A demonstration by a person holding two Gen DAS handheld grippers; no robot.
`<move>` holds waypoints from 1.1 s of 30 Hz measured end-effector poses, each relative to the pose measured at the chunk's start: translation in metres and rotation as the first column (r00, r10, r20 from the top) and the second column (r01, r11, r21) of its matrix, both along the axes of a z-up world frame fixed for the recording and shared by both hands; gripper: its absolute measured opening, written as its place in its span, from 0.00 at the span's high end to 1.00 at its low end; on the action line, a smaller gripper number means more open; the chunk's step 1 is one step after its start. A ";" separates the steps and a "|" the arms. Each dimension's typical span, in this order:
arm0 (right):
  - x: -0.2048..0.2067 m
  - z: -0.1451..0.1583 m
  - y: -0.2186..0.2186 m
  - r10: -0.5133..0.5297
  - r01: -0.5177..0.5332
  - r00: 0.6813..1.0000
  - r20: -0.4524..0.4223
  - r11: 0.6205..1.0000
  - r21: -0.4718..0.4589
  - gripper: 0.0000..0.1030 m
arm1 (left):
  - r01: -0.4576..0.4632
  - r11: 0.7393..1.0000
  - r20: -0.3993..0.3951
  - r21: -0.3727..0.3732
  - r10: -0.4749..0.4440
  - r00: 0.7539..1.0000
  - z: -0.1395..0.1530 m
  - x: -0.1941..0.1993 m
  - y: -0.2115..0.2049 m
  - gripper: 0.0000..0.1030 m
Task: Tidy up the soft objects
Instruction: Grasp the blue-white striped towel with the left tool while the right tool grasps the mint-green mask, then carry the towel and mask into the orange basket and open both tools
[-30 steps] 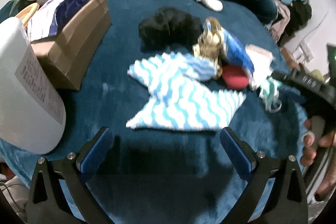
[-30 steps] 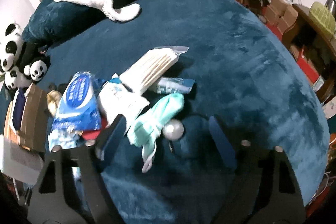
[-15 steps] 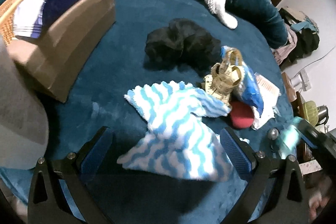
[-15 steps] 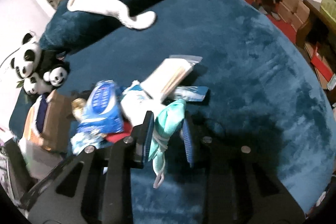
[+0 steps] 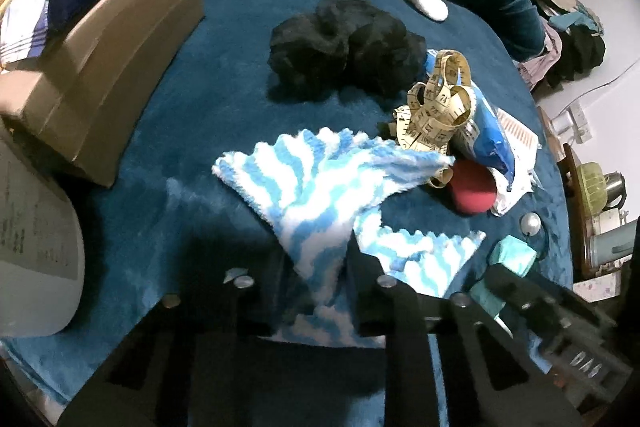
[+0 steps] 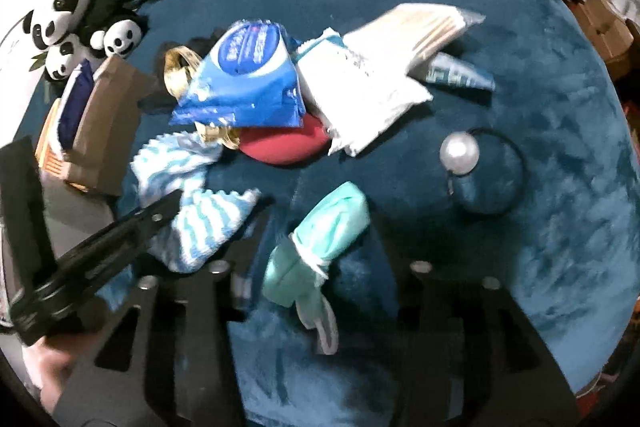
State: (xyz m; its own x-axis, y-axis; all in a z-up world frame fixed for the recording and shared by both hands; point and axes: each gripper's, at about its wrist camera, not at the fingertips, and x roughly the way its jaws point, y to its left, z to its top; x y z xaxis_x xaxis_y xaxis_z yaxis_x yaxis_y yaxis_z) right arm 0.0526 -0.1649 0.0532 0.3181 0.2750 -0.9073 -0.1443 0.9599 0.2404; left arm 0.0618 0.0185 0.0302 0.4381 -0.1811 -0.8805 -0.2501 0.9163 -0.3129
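Blue-white wavy striped fleece cloth [image 5: 320,195] sits pinched between the closed jaws of the left hand-held gripper [image 5: 316,267], its near corner bunched up, the rest spread on the plush teal bed [image 6: 520,27]. Mint green mask [image 6: 328,223], folded and crumpled, lies between the fingers of the right hand-held gripper [image 6: 320,267]; jaws look parted, contact unclear. One black fuzzy bundle [image 5: 344,43] beyond the cloth. One coiled yellow tape measure [image 5: 440,107], one blue wipes pack [image 6: 244,75], one red round pad [image 5: 472,191], one pearl hair tie [image 6: 460,151]. One cardboard box [image 5: 108,67] at left. Three panda plushies [image 6: 72,23].
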 end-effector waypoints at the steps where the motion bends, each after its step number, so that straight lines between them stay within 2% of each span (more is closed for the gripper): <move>1: -0.002 -0.003 0.003 -0.002 0.002 1.000 0.010 1.000 -0.009 0.41 | 0.003 1.000 0.003 0.005 -0.003 1.000 0.001 -0.001 -0.001 0.80; 4: -0.009 -0.008 0.010 0.007 -0.006 0.999 0.031 0.999 -0.033 0.40 | 0.012 1.000 0.009 0.026 -0.012 1.000 0.004 -0.005 -0.003 0.83; 5: -0.009 -0.011 0.012 0.004 -0.002 0.999 0.034 0.999 -0.046 0.46 | 0.014 0.999 0.011 0.034 -0.015 1.000 0.005 -0.006 -0.003 0.83; 6: -0.010 -0.011 0.012 0.002 0.000 0.999 0.032 0.998 -0.056 0.64 | 0.014 0.999 0.014 0.041 -0.015 1.000 0.006 -0.009 -0.002 0.83; 9: -0.010 -0.006 0.009 -0.004 0.005 0.999 0.035 0.999 -0.037 0.71 | 0.005 0.999 0.021 0.046 -0.006 1.000 0.010 -0.015 0.000 0.84; 17: -0.027 0.021 -0.001 0.002 -0.004 0.996 0.093 1.000 0.015 0.71 | -0.012 0.999 0.053 0.042 0.010 0.999 0.024 -0.030 0.005 0.85; 20: -0.034 0.035 -0.002 0.019 -0.023 0.993 0.117 0.999 0.029 0.71 | -0.012 1.000 0.085 0.014 0.011 0.996 0.038 -0.042 0.009 0.85; 27: -0.037 0.077 0.032 0.054 -0.076 0.975 0.214 0.993 0.093 0.71 | -0.035 0.997 0.232 -0.062 0.048 0.972 0.099 -0.082 0.037 0.85; 33: -0.047 0.116 0.070 0.116 -0.163 0.948 0.298 0.977 0.138 0.71 | -0.084 0.995 0.321 -0.049 0.096 0.942 0.153 -0.107 0.071 0.85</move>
State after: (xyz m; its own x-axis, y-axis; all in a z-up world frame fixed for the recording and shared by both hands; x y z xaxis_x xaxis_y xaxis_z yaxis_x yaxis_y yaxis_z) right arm 0.0055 -0.0950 0.1688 0.5059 0.4682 -0.7245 -0.3595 0.8779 0.3163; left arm -0.0447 0.0900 0.1832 0.7133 -0.1550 -0.6835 -0.2116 0.8821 -0.4209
